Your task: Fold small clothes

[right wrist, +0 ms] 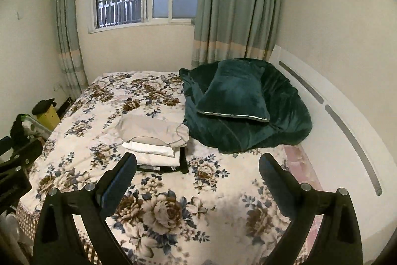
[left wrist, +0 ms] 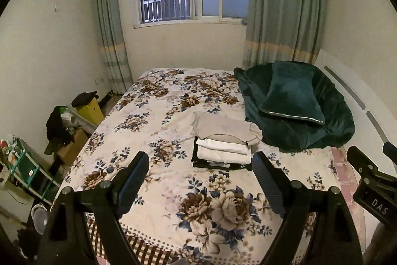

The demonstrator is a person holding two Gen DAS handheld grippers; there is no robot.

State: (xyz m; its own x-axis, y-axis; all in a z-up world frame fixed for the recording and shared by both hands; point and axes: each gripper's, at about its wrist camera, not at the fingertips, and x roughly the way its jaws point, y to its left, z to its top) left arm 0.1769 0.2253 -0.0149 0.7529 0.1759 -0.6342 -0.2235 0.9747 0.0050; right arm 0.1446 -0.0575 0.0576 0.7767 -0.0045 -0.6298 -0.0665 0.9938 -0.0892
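Observation:
A stack of folded small clothes (left wrist: 223,140) lies on the floral bedspread (left wrist: 153,121), with a beige garment on top, white pieces under it and a black piece at the bottom. The stack also shows in the right wrist view (right wrist: 155,140). My left gripper (left wrist: 201,165) is open and empty, held above the bed just short of the stack. My right gripper (right wrist: 198,165) is open and empty, to the right of the stack. The right gripper's body shows at the right edge of the left wrist view (left wrist: 372,180).
A dark green blanket (left wrist: 310,126) with a green pillow (left wrist: 292,93) on it lies at the bed's right, by the white headboard (right wrist: 347,121). Boxes, a yellow bin (left wrist: 90,111) and a shelf (left wrist: 22,165) stand on the floor left of the bed. A window and curtains are behind.

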